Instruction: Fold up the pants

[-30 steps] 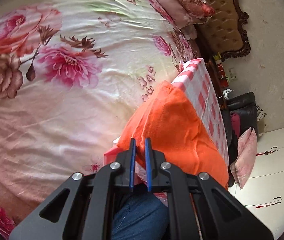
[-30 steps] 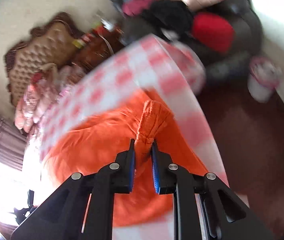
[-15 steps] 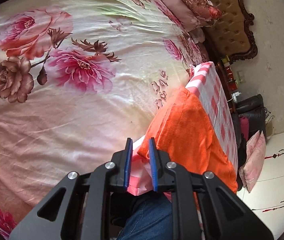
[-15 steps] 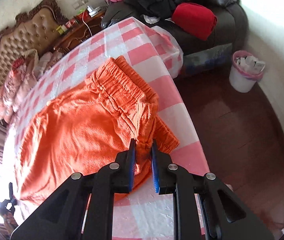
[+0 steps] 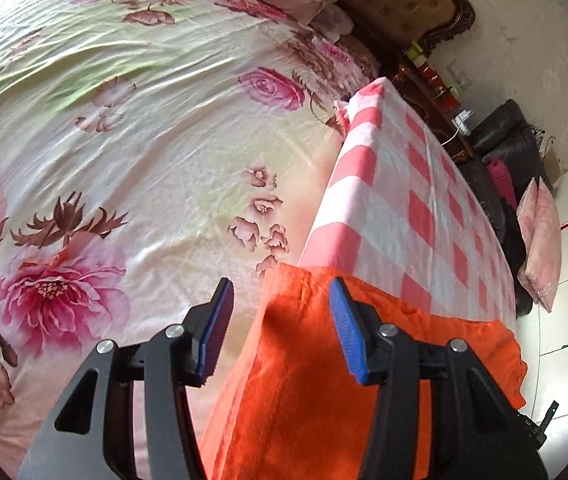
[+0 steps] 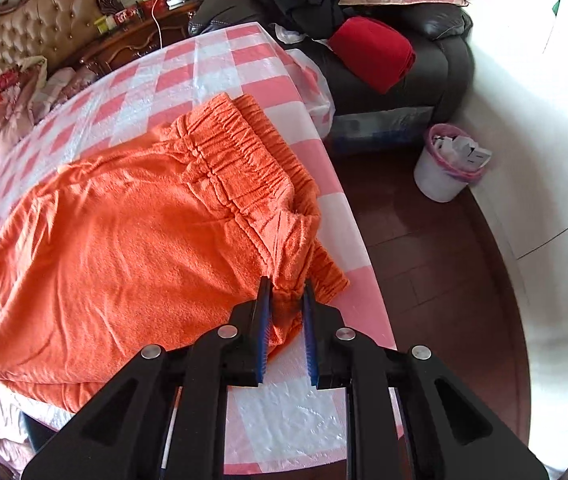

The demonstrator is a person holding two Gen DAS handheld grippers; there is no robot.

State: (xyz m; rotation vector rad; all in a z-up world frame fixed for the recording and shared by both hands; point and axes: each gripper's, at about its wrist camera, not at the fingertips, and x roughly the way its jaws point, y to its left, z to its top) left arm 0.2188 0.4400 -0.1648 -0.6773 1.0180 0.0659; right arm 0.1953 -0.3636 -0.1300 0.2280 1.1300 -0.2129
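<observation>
Orange fleece pants with a gathered elastic waistband lie spread flat on a worktop covered by a pink-and-white checked plastic cloth. In the right wrist view the waistband points toward the far right corner, and one bunched corner of it reaches the near right edge of the worktop. Far of the pants the checked cloth is bare; to the right of the edge lies open dark wooden floor with a white waste bin lined in pink standing well apart.

The right gripper points steeply down at that waistband corner, and its jaws stand narrow, pinching a fold of the orange fabric between the blue pads. The left gripper is tilted down over the opposite side of the pants, at the worktop's left edge, where the fabric hangs over. Its jaws are opening, and the orange cloth lies beneath and between them with neither pad pressing on it.

Only the left wrist view shows the bed with a satin cover printed in large pink flowers running just beside the worktop's left edge. Only the right wrist view shows the black leather sofa heaped with a red folded cloth and dark clothing beyond the far right corner.
</observation>
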